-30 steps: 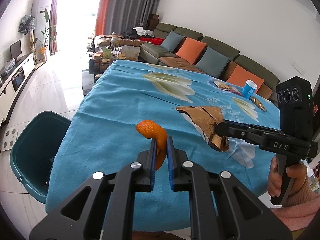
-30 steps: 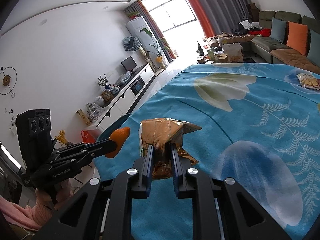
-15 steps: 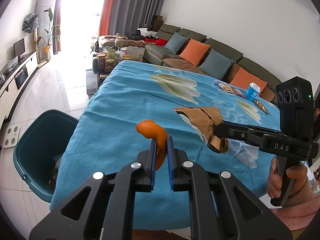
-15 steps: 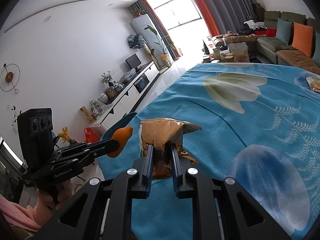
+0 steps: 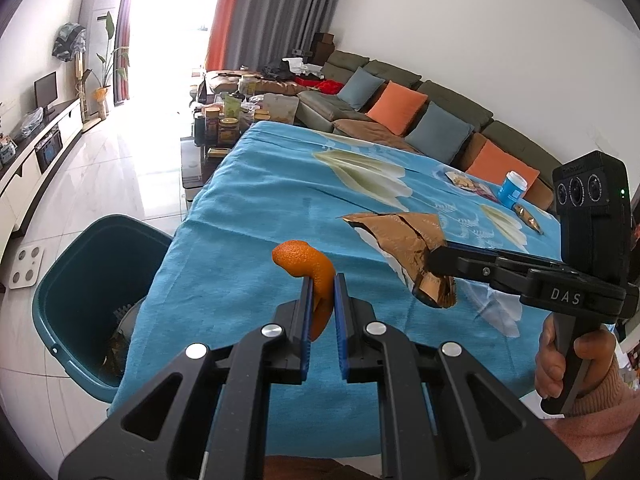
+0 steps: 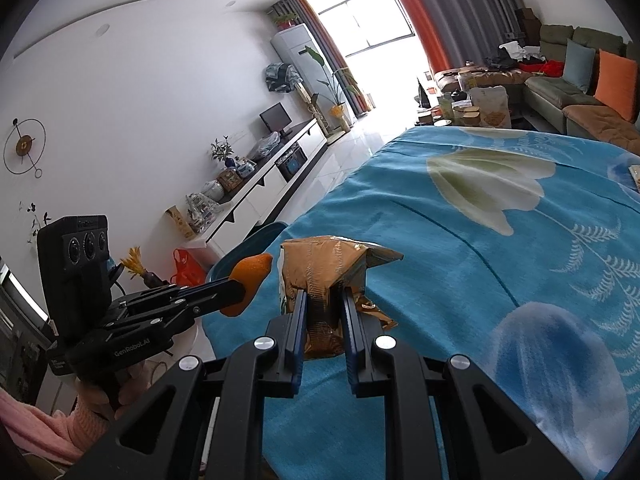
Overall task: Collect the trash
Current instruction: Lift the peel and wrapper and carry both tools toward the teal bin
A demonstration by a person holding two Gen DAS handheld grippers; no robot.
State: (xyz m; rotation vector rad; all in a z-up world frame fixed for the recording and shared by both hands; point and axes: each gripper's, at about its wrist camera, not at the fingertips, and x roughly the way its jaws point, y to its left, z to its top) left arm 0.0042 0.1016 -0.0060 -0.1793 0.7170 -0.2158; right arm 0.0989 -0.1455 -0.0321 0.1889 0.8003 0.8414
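Two hand-held grippers are shown, each pinching one piece of trash. Left gripper (image 5: 321, 280): blue-padded fingers pressed onto a curled strip of orange peel (image 5: 310, 270), whose upper end arches out above the fingertips toward the left. Right gripper (image 6: 323, 300): fingers clamped on a crumpled, shiny brown foil snack bag (image 6: 326, 270), which stands up between them with its torn top flaring forward. Seen from the left wrist camera, the same bag (image 5: 404, 236) hangs at the tip of the right gripper, to the right of the peel and apart from it. Both items are held above the near-left part of a table covered by a turquoise cloth with a pale leaf print (image 5: 260, 208). One dark-teal plastic waste bin (image 5: 68, 280) stands on the tiled floor just beside the table's left edge, below and left of the peel; some litter lies inside it. Farther across the cloth, near its right edge, lie three more items: one flat printed snack packet (image 5: 464, 180), one blue cup with a white lid (image 5: 514, 188), and one small gold wrapper (image 5: 528, 218).
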